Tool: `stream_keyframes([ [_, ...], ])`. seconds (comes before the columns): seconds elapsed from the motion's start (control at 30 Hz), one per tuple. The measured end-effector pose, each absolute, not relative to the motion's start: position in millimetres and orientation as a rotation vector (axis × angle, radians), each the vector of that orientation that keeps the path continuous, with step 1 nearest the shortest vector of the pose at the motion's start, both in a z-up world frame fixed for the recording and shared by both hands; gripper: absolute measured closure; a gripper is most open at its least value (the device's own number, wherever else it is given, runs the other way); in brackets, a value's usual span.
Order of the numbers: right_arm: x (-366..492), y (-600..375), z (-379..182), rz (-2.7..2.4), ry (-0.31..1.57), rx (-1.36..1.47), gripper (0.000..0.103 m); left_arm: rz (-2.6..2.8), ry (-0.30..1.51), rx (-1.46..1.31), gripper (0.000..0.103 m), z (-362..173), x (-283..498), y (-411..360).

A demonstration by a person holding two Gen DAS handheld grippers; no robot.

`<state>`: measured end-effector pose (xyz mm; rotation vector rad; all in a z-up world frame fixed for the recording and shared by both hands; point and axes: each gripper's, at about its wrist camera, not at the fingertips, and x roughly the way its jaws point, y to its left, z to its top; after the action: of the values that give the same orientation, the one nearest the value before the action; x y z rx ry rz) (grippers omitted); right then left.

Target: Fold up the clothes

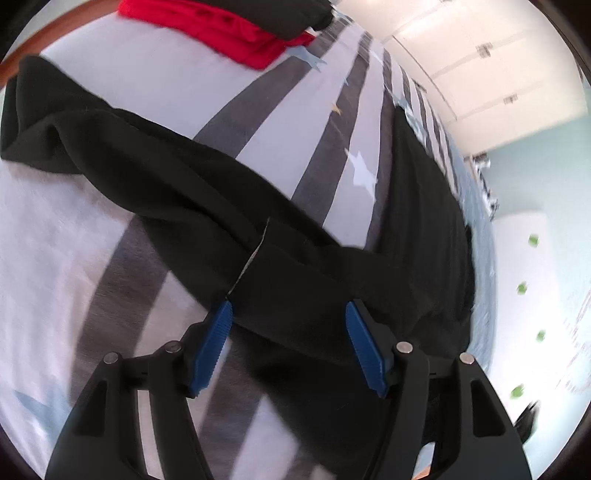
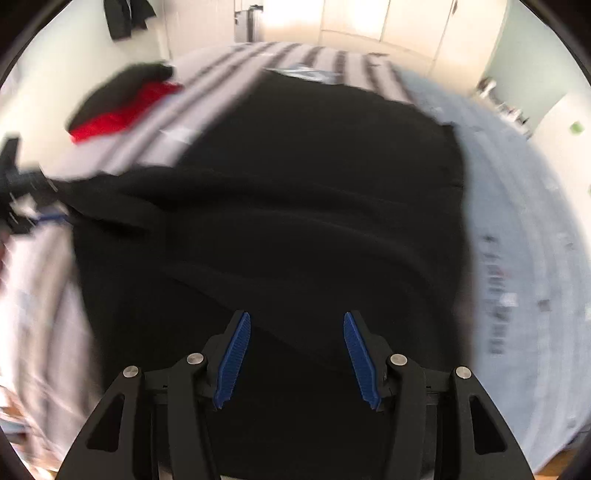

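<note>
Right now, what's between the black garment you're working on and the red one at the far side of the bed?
In the left wrist view, only bare striped bedcover lies between the black garment and the red garment. The blurred right wrist view agrees.

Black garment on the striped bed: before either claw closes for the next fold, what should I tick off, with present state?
1. Left claw open: ok, jaws spread over the black garment.
2. Right claw open: ok, nothing between its jaws.
3. Garment flat: not ok, ridges and a bunched sleeve show.
4. Left claw at a fabric edge: ok, the hem runs between its jaws.
5. Right claw at an edge: cannot tell, only cloth below it.
6. Folded red and black pile apart from the garment: ok.
</note>
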<state>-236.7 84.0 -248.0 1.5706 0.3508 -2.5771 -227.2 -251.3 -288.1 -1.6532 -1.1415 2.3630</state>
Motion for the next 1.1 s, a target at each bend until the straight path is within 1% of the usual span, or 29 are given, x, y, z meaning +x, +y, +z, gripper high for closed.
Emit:
stream_keyframes([
  [0.03, -232.7, 92.9, -249.3, -2.593, 0.398, 1.569, 0.054, 2.348, -1.163, -1.640, 0.041, -287.3, -228.6, -250.2],
  [0.13, -224.1, 117.6, -257.4, -2.615, 0.518, 1.593, 0.054, 2.377, -1.069, -1.628, 0.042, -285.8, -233.8, -239.6],
  [0.17, -223.3, 124.2, -262.3, -2.613, 0.538, 1.615, 0.054, 2.388, -1.033, -1.625, 0.058, -285.4, -235.5, -235.9],
  [0.2, -224.0, 128.9, -267.5, -2.609, 0.529, 1.633, 0.054, 2.400, -0.986, -1.642, 0.086, -285.3, -238.0, -231.7],
  [0.23, -224.8, 133.6, -272.7, -2.606, 0.519, 1.652, 0.054, 2.411, -0.936, -1.664, 0.096, -285.4, -240.7, -227.3],
  [0.27, -225.8, 138.2, -277.3, -2.606, 0.507, 1.671, 0.054, 2.424, -0.916, -1.665, 0.102, -284.3, -241.8, -225.7],
  [0.33, -228.1, 142.5, -287.8, -2.603, 0.494, 1.696, 0.054, 2.463, -0.905, -1.646, 0.102, -279.0, -242.2, -226.2],
  [0.5, -224.5, 152.0, -293.5, -2.611, 0.498, 1.700, 0.054, 2.595, -1.007, -1.493, 0.102, -241.8, -248.1, -255.3],
  [0.6, -218.6, 149.3, -294.1, -2.591, 0.522, 1.681, 0.054, 2.641, -1.009, -1.416, 0.102, -215.9, -259.9, -273.0],
  [0.67, -213.4, 145.0, -295.4, -2.548, 0.530, 1.666, 0.054, 2.656, -0.970, -1.392, 0.102, -203.6, -269.1, -278.9],
  [0.77, -207.7, 137.5, -296.9, -2.503, 0.541, 1.649, 0.054, 2.665, -0.936, -1.393, 0.103, -193.4, -277.6, -288.5],
  [1.03, -196.1, 118.4, -312.4, -2.414, 0.620, 1.612, 0.055, 2.700, -0.947, -1.427, 0.103, -189.0, -277.6, -315.9],
  [1.07, -195.7, 118.4, -314.3, -2.402, 0.606, 1.614, 0.074, 2.706, -0.934, -1.444, 0.103, -191.9, -277.7, -316.9],
  [1.1, -196.1, 120.1, -315.3, -2.397, 0.574, 1.621, 0.100, 2.708, -0.926, -1.460, 0.103, -195.2, -278.0, -317.0],
])
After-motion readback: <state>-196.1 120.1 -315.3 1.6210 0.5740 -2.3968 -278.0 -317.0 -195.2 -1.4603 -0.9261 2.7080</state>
